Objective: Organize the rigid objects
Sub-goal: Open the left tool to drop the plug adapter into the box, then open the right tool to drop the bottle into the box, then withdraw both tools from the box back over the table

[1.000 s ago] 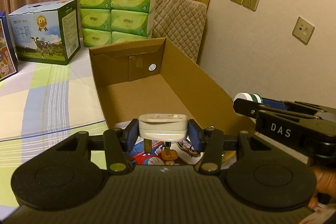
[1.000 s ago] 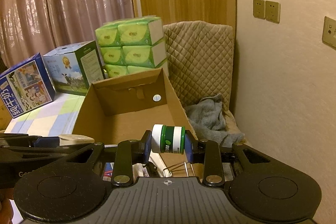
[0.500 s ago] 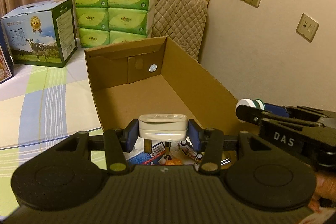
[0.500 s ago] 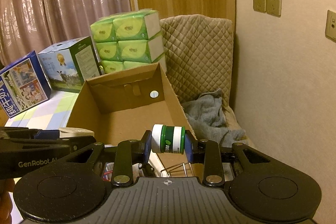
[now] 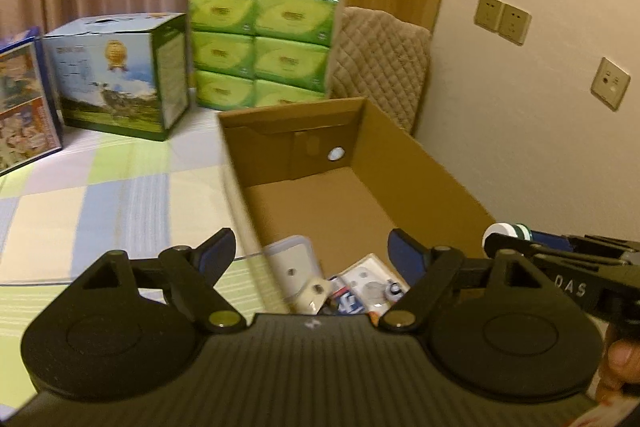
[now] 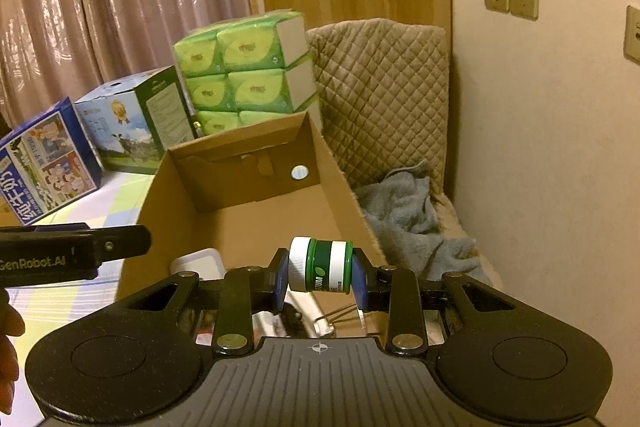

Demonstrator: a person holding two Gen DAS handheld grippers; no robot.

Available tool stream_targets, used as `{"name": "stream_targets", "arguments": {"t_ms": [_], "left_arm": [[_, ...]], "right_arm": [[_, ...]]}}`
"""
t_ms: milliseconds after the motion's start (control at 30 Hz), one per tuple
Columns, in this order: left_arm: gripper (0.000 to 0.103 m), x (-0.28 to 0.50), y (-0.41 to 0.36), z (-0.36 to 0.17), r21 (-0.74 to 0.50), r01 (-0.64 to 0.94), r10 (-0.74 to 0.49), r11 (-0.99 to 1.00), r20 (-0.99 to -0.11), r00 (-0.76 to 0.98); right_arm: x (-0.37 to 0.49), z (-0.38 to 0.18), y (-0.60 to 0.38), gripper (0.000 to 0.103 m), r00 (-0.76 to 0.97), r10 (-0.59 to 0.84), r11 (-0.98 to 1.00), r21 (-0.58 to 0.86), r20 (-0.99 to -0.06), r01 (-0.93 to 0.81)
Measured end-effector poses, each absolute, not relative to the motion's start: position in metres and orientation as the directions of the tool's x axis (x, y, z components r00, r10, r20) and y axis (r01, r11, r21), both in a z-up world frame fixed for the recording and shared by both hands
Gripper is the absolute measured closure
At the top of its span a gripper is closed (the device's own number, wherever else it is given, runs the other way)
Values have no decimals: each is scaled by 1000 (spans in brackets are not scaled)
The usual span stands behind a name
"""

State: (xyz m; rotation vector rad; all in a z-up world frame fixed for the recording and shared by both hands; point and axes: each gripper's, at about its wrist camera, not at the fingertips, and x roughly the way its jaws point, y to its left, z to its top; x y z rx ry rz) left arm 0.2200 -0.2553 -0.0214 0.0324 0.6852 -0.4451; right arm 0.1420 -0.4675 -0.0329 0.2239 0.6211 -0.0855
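The left wrist view looks into the cardboard box (image 5: 424,163) at its near end, where the white plug adapter (image 5: 294,267) lies tilted among printed packets, free of the left gripper (image 5: 310,253), whose blue-padded jaws have just been opening and stand apart with nothing pressed between them. Only the right wrist view shows the right gripper (image 6: 320,277) clamped on a small round green-and-white jar (image 6: 320,265), held sideways above the box's near right corner, and the crumpled grey towel (image 6: 412,215) on the quilted chair beyond the box's right wall. The box is plain corrugated board with a round hole in its far wall; glossy green tissue packs (image 5: 260,43) stand stacked behind it
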Motion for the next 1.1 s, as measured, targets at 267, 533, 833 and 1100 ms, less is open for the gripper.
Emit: {"name": "stream_targets", "arguments": {"t_ms": [267,533,833,1100], "left_arm": [[21,207,-224,-22,-113,336,-332,935,-616,715],[6,187,-205,-23,-82,299,-285,951,-613,737],[1,140,-204,-16,-45,302,-261,952,-632,730],[1,82,-201,-5,-18,240,-197,971,-634,748]], "right_arm": [[148,-32,-453,74,806,104,959,274,-583,75],[147,-19,-454,55,838,140,933,353,-528,67],[103,-11,-453,54,823,82,952,288,-562,102],[47,-6,-433,53,801,65,978,199,-595,69]]}}
